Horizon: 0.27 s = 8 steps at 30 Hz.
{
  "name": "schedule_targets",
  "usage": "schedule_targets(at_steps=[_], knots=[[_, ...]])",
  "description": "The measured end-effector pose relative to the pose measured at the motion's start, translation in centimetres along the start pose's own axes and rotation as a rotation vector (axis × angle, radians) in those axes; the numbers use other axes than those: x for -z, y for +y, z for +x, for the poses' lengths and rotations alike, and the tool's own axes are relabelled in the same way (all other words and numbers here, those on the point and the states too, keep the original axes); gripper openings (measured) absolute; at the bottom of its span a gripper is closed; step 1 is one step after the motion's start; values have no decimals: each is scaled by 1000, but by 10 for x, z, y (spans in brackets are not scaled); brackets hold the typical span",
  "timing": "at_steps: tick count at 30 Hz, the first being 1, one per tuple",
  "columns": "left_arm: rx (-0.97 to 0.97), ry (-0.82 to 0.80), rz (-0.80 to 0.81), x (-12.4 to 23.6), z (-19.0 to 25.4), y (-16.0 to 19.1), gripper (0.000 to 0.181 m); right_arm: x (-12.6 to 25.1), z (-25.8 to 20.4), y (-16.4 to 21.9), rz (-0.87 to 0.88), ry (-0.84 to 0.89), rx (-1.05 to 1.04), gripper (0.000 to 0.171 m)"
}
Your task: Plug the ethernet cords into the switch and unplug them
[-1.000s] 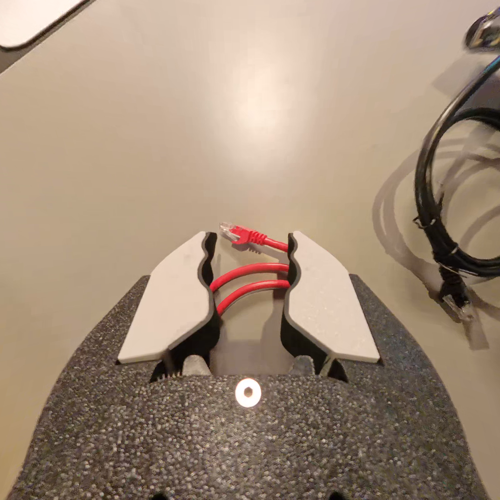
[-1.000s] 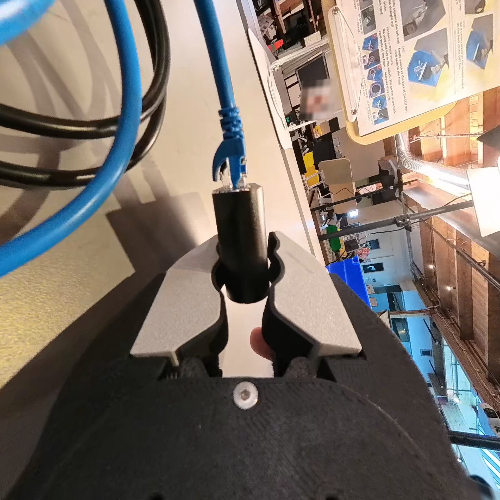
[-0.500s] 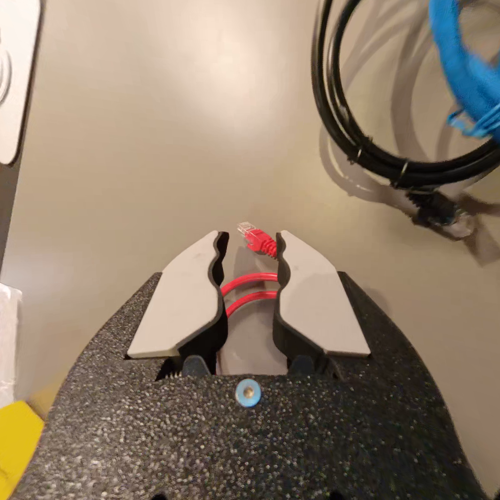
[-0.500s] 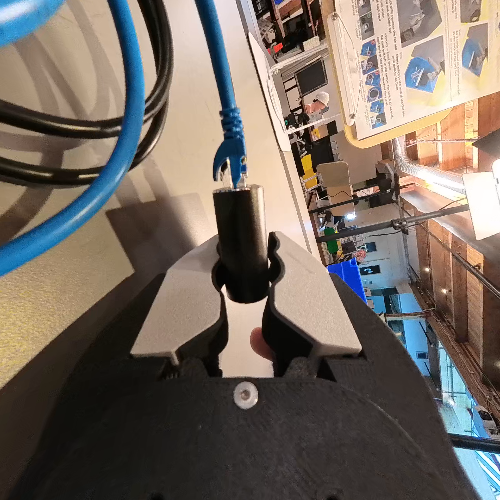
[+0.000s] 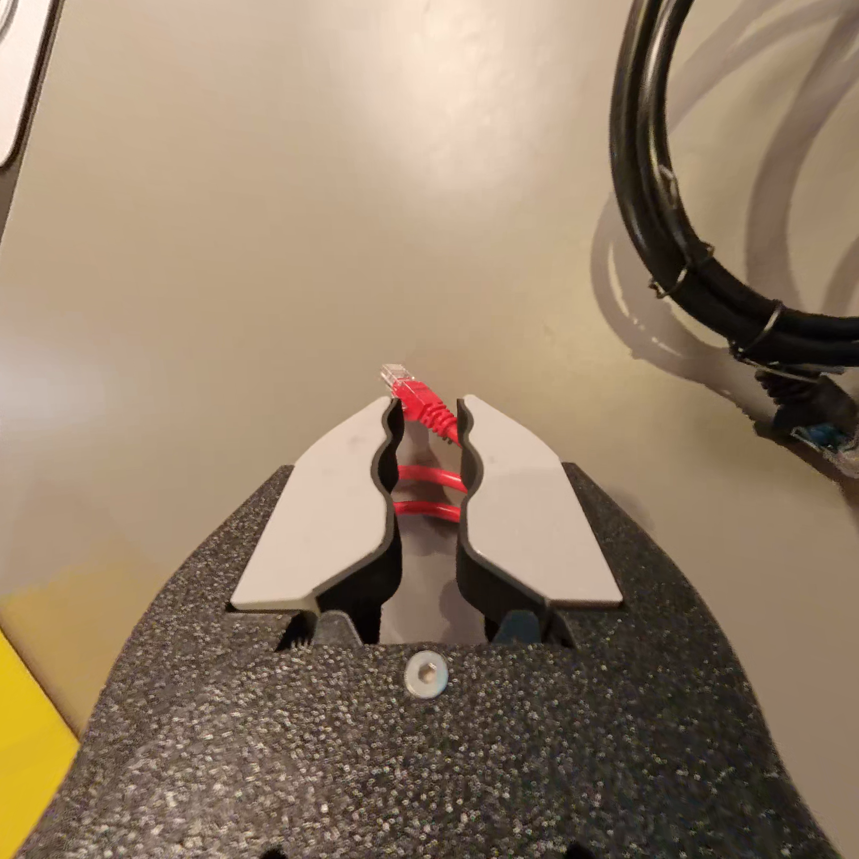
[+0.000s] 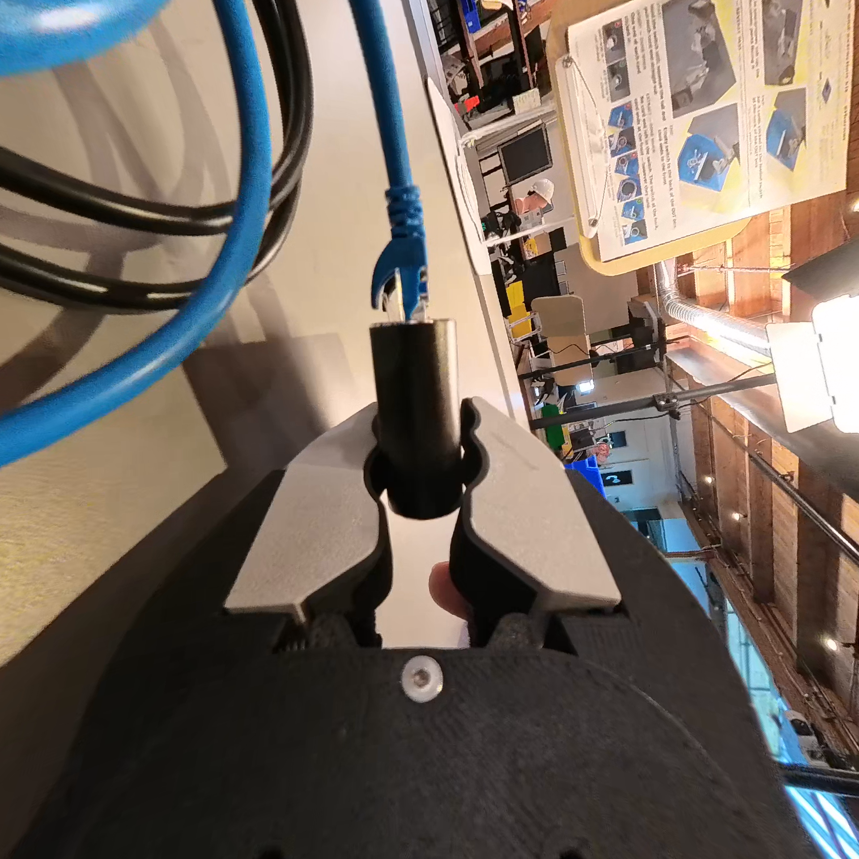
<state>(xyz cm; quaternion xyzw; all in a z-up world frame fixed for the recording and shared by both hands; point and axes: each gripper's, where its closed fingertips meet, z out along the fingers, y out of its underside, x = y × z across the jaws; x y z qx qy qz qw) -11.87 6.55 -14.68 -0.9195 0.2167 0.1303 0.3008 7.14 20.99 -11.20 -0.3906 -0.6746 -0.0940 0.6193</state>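
Observation:
In the left wrist view my left gripper is closed around the boot of a red ethernet plug. The plug's clear tip sticks out past the left fingertip, and two loops of its red cord run under the jaws on the beige table. In the right wrist view my right gripper is shut on a black cylindrical switch, held above the table. A blue ethernet plug sits in its far end, and its blue cord loops away to the left.
A tied coil of black cable lies at the right of the table, with its black plug resting there; the coil also shows in the right wrist view. A yellow object is at the bottom left. A poster board stands behind.
My left gripper's fingers have closed step by step from wide apart onto the red plug, and the view has swung towards the black coil. The right gripper and switch have held still.

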Motion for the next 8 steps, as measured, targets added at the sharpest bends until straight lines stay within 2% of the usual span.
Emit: schedule_targets(at_steps=[1, 4, 8], knots=[[-34, 11, 8, 0, 2, -2, 22, 0, 0, -1, 5, 4, 10, 29], [-176, 147, 121, 0, 23, -16, 22, 0, 0, -3, 16, 6, 25, 29], [-534, 410, 305, 19, 68, -21, 22, 1, 0, -4, 25, 10, 37, 29]])
